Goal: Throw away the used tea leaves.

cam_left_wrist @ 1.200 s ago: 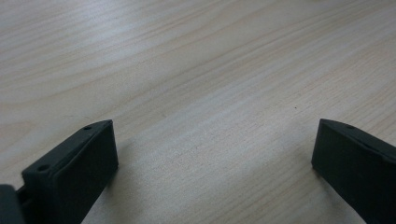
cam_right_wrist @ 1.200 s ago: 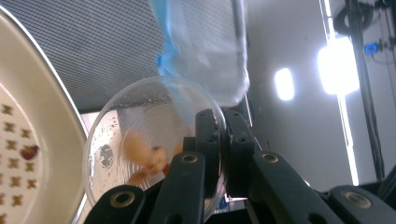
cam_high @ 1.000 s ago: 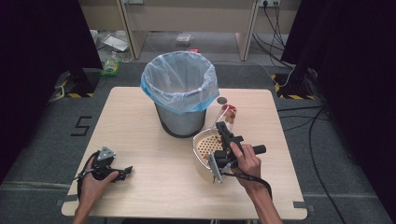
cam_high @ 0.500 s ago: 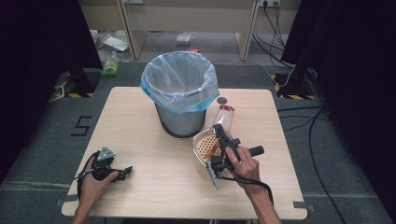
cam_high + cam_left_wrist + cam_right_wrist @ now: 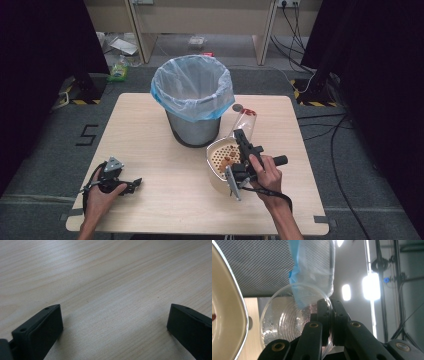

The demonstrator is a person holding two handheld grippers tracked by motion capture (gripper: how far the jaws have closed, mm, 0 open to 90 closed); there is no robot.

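A clear cup (image 5: 294,320) is pinched at its rim by the right gripper (image 5: 329,322) beside the bin (image 5: 192,100); the left gripper (image 5: 112,322) is held wide open, empty, over the table (image 5: 105,277).

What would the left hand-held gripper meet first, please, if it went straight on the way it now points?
Probably nothing: the left hand-held gripper points rightward, low over the table, jaws open. Bare wood lies ahead. Farther along, it might reach the cream basket, though depth is unclear.
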